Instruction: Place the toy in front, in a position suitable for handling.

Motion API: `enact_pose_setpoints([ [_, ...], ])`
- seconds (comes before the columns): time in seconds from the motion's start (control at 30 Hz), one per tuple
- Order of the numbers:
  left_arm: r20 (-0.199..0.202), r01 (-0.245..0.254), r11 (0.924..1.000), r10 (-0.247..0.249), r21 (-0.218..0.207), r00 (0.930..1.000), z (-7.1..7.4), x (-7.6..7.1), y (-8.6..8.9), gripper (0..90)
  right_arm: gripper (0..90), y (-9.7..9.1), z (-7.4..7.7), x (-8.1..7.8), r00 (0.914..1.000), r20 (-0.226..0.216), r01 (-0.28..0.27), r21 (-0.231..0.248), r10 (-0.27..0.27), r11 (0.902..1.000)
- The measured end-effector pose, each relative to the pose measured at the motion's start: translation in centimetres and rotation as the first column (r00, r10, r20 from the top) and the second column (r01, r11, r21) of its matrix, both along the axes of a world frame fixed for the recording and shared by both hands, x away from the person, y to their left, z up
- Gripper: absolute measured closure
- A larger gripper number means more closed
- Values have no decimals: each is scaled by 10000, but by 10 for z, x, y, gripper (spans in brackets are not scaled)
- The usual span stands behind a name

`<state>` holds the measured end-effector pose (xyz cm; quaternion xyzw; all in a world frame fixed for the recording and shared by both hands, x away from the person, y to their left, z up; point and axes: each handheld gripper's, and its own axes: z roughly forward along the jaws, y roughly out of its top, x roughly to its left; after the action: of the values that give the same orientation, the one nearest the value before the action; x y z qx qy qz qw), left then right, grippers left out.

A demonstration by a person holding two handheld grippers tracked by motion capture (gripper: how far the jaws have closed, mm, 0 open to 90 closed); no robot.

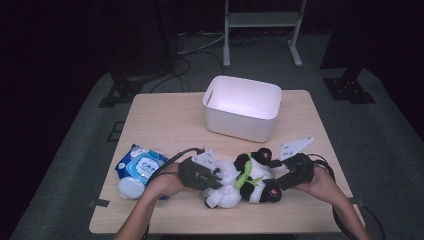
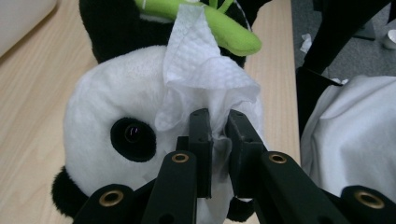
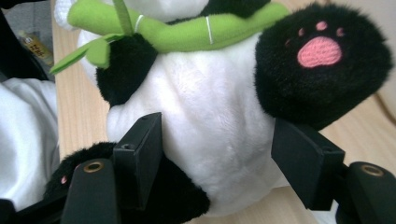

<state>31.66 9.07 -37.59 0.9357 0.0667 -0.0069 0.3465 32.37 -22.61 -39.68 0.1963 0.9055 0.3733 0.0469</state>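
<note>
At the table's left near edge lies a blue wipes pack (image 1: 140, 167) with a round white lid (image 1: 131, 188) just in front of it, close beside the person's left forearm. The left gripper (image 1: 216, 176) lies level, pointing right at the panda (image 1: 250, 180), a plush toy on its back across the near middle of the table (image 1: 165, 115). In the left gripper view the jaws stand narrow, pinched on a white wipe (image 2: 205, 70), which is pressed against the panda's white face beside its black eye patch. The wipe folds over the jaw tips and covers part of the face. A green plush bamboo stalk (image 2: 233, 35) lies across the panda's chest. Behind the toy, toward the far middle, stands a white bin (image 1: 242, 107), well apart from both hands. The right gripper (image 1: 280, 181) comes in from the right; in the right gripper view its jaws sit fairly wide on either side of the panda's white belly, touching the fur, so they hold the body. A black foot with a pink paw print (image 3: 322, 51) rises above the right jaw. White cloth at the edge of both gripper views is cut off and hard to make out
</note>
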Motion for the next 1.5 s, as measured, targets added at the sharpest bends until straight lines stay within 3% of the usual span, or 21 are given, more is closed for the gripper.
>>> enact_pose_setpoints([
  [0.3, -20, -478, 9987, 478, -154, 9989, -2, 16, 4, 809, 330, -6, 13, -6, 9990, 440, -45, 364, 29, 9993],
  [0.47, 76, -577, 9983, 577, -23, 9983, -2, 21, 2, 809, 329, -3, 17, -11, 9974, 457, -577, 616, 550, 9964],
  [0.63, 130, -641, 9979, 641, 36, 9979, -1, 22, 1, 809, 330, 7, 17, -15, 9922, 516, -1164, 531, 1137, 9918],
  [0.8, 262, -455, 9989, 451, 131, 9986, 1, 17, -3, 808, 330, 21, 6, -10, 9924, 392, -1160, -168, 1166, 9931],
  [0.87, 262, -358, 9993, 356, 85, 9990, 2, 14, -4, 807, 331, 23, 4, -10, 9927, 420, -1123, -235, 1132, 9934],
  [1.13, 238, 145, 9999, -147, 53, 9996, 0, 3, -20, 803, 341, 24, 2, -8, 9937, 466, -1011, -176, 1018, 9947],
  [1.5, 362, 943, 9954, -949, 171, 9948, 7, -10, -38, 803, 338, 23, 3, -8, 9939, 425, -1011, -134, 1016, 9948],
])
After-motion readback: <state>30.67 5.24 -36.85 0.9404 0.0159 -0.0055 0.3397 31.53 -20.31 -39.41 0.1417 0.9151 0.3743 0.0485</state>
